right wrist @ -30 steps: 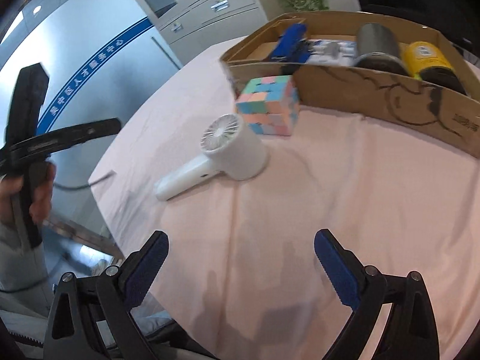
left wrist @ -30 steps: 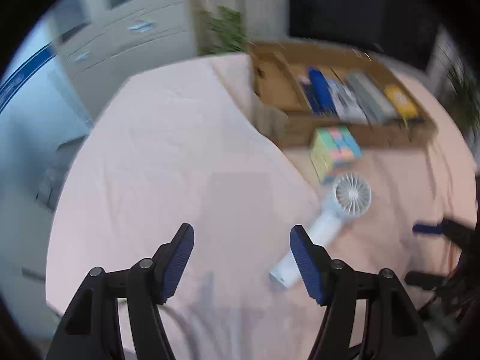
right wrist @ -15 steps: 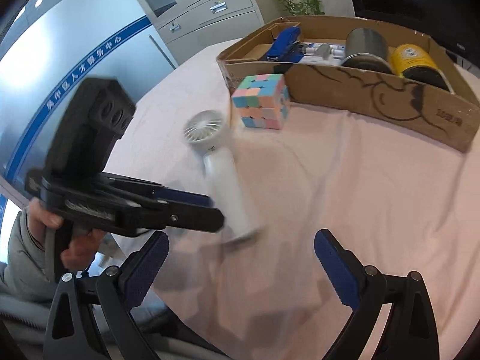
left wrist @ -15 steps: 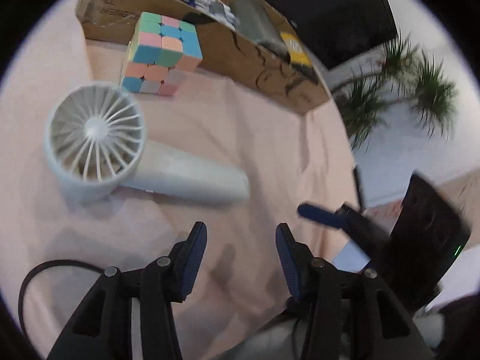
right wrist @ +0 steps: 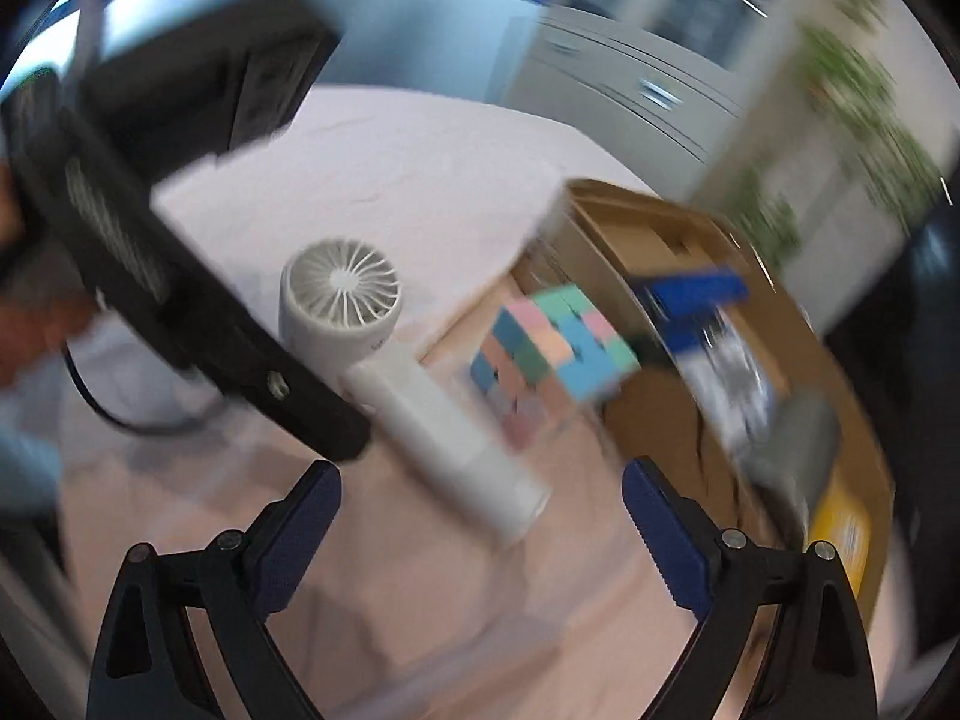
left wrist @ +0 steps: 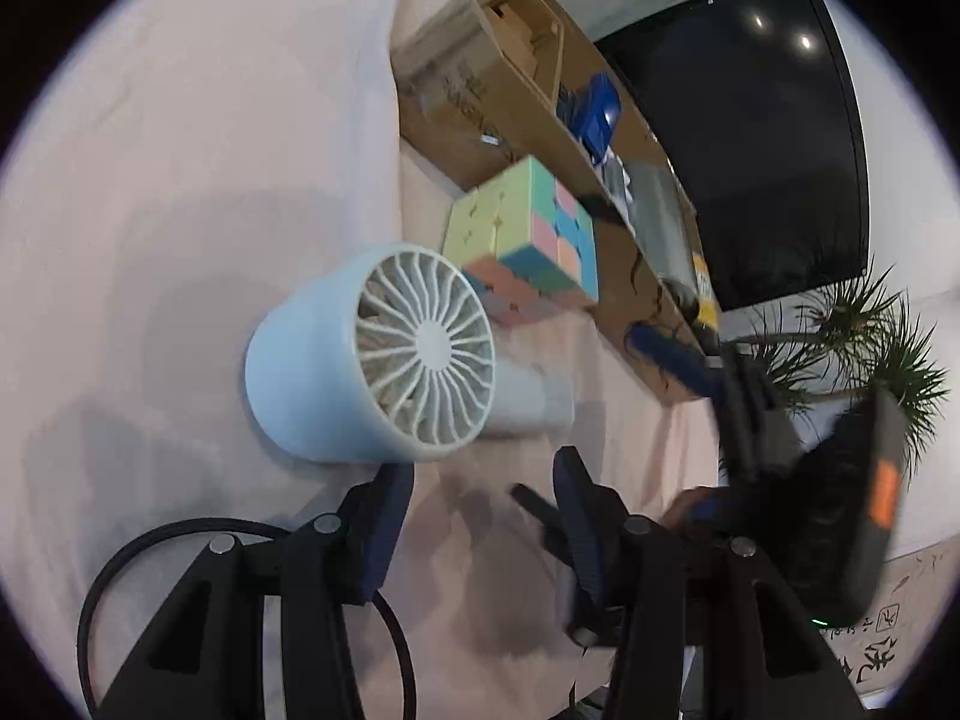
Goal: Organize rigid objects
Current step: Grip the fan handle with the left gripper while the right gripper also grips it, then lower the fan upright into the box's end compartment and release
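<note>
While blur smears right view | left view: cube (left wrist: 528, 240) sharp, touching box (left wrist: 480, 114)

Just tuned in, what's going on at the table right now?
A person holds a gripper in each hand over the pink cloth. The left gripper sits close to the handheld fan, nothing between its fingers. The right gripper is open, empty. The puzzle cube and fan lie outside the cardboard box.
</note>
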`<state>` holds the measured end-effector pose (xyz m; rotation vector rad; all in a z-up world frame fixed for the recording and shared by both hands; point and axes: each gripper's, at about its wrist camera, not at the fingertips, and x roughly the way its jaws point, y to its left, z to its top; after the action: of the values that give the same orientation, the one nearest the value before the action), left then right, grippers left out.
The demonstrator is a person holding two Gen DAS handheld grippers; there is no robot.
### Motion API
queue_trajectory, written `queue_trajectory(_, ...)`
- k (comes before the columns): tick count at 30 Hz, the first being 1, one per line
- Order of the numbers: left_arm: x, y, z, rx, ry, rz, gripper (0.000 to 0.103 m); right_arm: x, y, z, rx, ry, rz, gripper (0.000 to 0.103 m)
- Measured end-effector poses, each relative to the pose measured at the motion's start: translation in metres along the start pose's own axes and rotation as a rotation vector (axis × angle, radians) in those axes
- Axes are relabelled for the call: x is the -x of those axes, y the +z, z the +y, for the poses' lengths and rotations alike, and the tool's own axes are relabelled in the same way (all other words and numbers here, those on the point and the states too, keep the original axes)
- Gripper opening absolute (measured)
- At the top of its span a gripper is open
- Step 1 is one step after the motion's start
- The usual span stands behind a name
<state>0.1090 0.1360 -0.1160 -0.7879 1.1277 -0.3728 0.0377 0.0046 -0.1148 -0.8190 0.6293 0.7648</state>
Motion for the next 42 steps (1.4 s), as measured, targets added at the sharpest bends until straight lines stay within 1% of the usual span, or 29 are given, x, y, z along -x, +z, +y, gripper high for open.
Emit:
queue_trajectory(1,-0.002,0.003,-0.002,-0.003,0.005,-0.004,0.047,-0.011,0.001,-0.001,0.003,0.022,0.036,0.09)
queue_trajectory(2,-0.003,0.002,-0.003,-0.007,0.014,-0.006,0.047,-0.021,0.001,-0.003,-0.012,0.065,0.069,0.071)
queue_trajectory(3,-0.001,0.002,-0.002,-0.009,0.015,-0.006,0.047,-0.025,0.001,-0.004,-0.039,0.109,0.069,0.058)
queue_trajectory(4,-0.009,0.004,-0.005,-0.011,0.015,-0.007,0.047,-0.024,0.0,-0.007,-0.076,0.132,0.041,0.057)
queue_trajectory(6,-0.009,0.006,-0.003,-0.005,0.015,-0.005,0.047,-0.024,-0.001,-0.01,-0.132,0.16,0.038,0.043)
queue_trajectory(8,-0.01,0.009,-0.004,-0.018,0.011,-0.013,0.047,-0.02,-0.006,-0.011,-0.195,0.148,0.043,0.041)
queue_trajectory(9,-0.004,0.01,0.005,-0.022,0.006,-0.015,0.047,-0.017,-0.011,-0.015,-0.281,0.19,0.043,0.038)
queue_trajectory(10,-0.004,0.013,0.002,-0.029,-0.004,-0.014,0.047,-0.015,-0.016,-0.021,-0.376,0.253,0.045,0.036)
queue_trajectory(11,-0.005,0.013,-0.003,-0.04,-0.01,-0.009,0.047,-0.014,-0.026,-0.03,-0.546,0.368,0.057,0.032)
queue_trajectory(14,-0.014,0.014,-0.018,-0.084,-0.036,0.03,0.047,-0.014,-0.061,-0.042,-0.923,0.559,0.07,0.032)
queue_trajectory(15,-0.019,0.013,-0.024,-0.102,-0.031,0.049,0.047,-0.014,-0.073,-0.043,-1.029,0.6,0.074,0.033)
queue_trajectory(16,-0.027,0.009,-0.03,-0.124,-0.011,0.081,0.047,-0.009,-0.079,-0.043,-1.061,0.591,0.082,0.033)
queue_trajectory(17,-0.033,0.007,-0.032,-0.13,-0.001,0.1,0.047,-0.002,-0.081,-0.042,-1.046,0.535,0.095,0.035)
queue_trajectory(18,-0.039,0.005,-0.033,-0.128,0.008,0.121,0.047,0.011,-0.078,-0.041,-0.985,0.411,0.11,0.047)
queue_trajectory(19,-0.045,0.003,-0.033,-0.121,0.019,0.143,0.047,0.019,-0.076,-0.04,-0.943,0.324,0.106,0.058)
queue_trajectory(20,-0.051,0.0,-0.032,-0.117,0.032,0.164,0.046,0.028,-0.072,-0.038,-0.893,0.245,0.096,0.076)
queue_trajectory(21,-0.054,-0.002,-0.032,-0.12,0.028,0.169,0.045,0.03,-0.067,-0.035,-0.844,0.217,0.112,0.076)
queue_trajectory(22,-0.055,-0.005,-0.035,-0.133,0.029,0.17,0.045,0.028,-0.063,-0.031,-0.813,0.224,0.132,0.072)
queue_trajectory(24,-0.056,-0.007,-0.038,-0.14,0.042,0.183,0.045,0.014,-0.056,-0.021,-0.789,0.268,0.191,0.034)
queue_trajectory(25,-0.057,-0.009,-0.038,-0.14,0.051,0.192,0.034,0.014,-0.052,-0.015,-0.778,0.244,0.186,0.028)
queue_trajectory(27,-0.053,-0.012,-0.036,-0.171,0.085,0.174,0.033,0.013,-0.045,-0.012,-0.783,0.194,0.195,0.026)
queue_trajectory(29,-0.042,-0.011,-0.041,-0.195,0.109,0.147,0.032,0.014,-0.041,-0.017,-0.849,0.203,0.179,0.026)
queue_trajectory(31,-0.028,-0.004,-0.048,-0.231,0.124,0.121,0.032,0.02,-0.028,-0.021,-0.856,0.182,0.147,0.026)
queue_trajectory(33,-0.009,0.009,-0.061,-0.293,0.134,0.084,0.031,0.03,-0.009,-0.029,-0.851,0.163,0.096,0.03)
queue_trajectory(35,0.02,0.029,-0.081,-0.37,0.14,-0.004,0.031,0.041,0.012,-0.041,-0.838,0.129,0.029,0.031)
queue_trajectory(37,0.04,0.048,-0.092,-0.395,0.151,-0.038,0.031,0.045,0.043,-0.045,-0.801,0.097,-0.028,0.031)
queue_trajectory(38,0.047,0.054,-0.093,-0.396,0.147,-0.049,0.031,0.048,0.054,-0.054,-0.816,0.112,-0.056,0.031)
queue_trajectory(41,0.063,0.079,-0.099,-0.423,0.16,-0.093,0.031,0.046,0.08,-0.075,-0.825,0.124,-0.094,0.031)
queue_trajectory(42,0.065,0.094,-0.102,-0.436,0.156,-0.111,0.031,0.042,0.09,-0.084,-0.818,0.107,-0.107,0.031)
